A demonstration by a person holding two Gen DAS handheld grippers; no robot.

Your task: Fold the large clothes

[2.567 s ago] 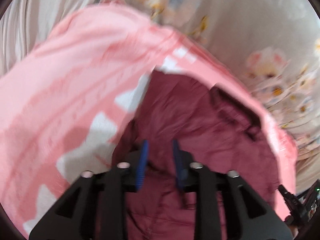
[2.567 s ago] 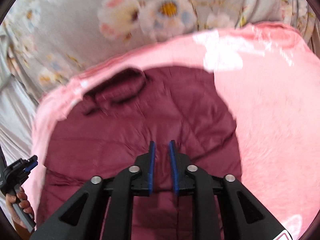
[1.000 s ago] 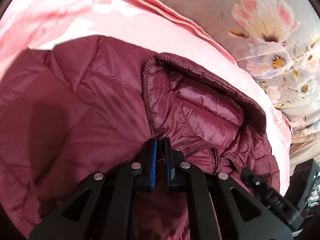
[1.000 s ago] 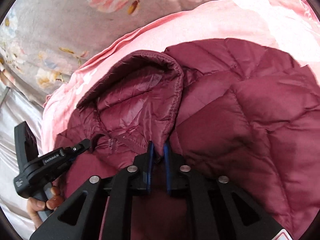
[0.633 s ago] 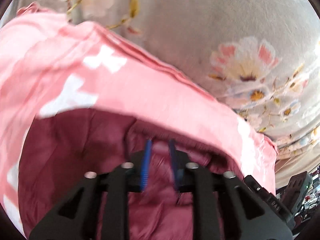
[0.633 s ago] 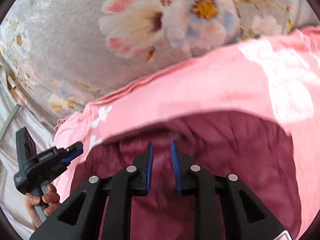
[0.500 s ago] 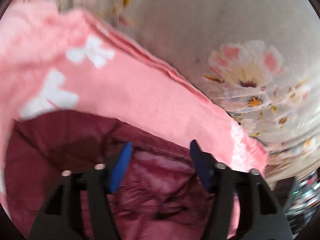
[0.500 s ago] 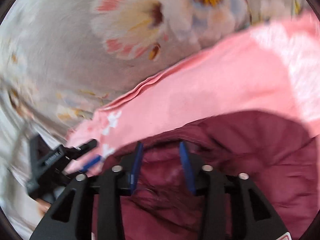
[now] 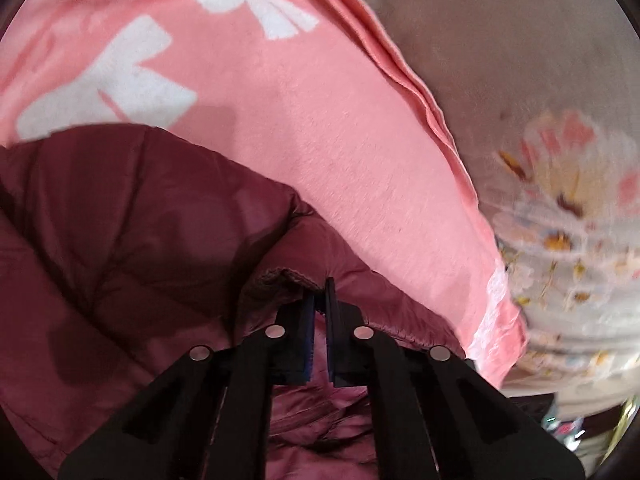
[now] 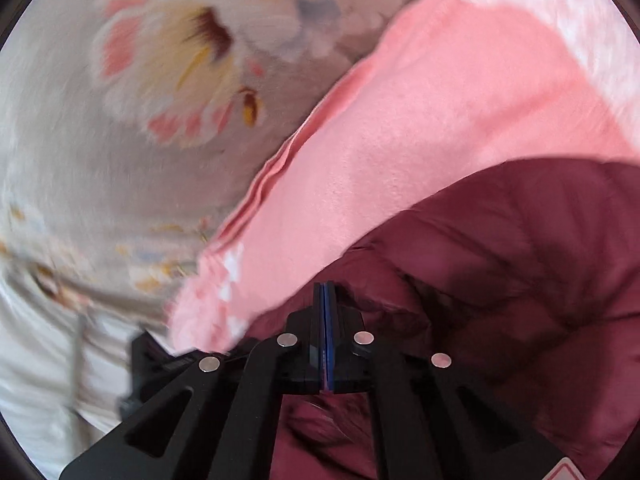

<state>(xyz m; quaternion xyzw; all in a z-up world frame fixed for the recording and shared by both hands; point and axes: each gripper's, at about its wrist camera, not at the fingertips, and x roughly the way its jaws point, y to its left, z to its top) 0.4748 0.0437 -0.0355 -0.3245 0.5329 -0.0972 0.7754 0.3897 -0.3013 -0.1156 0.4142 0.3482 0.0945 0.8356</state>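
A maroon quilted puffer jacket [image 9: 120,232] lies on a pink blanket [image 9: 280,100]. In the left wrist view my left gripper [image 9: 319,292] is shut on the hemmed top edge of the jacket's hood. In the right wrist view the jacket [image 10: 520,248] fills the lower right, and my right gripper [image 10: 325,292] is shut on the jacket's edge, its blue pads pressed together. The fabric under both grippers is bunched and partly hidden by the black gripper frames.
The pink blanket with white bow prints [image 10: 440,120] lies on a grey floral bedsheet [image 10: 140,100], which also shows in the left wrist view [image 9: 560,120]. The blanket's layered edge [image 9: 420,100] runs diagonally. The other hand-held gripper's black body [image 10: 152,356] shows at lower left.
Both grippers opened about half a second ago, then closed again on the jacket's hood edge. Both views have moved closer to the blanket and its edge.
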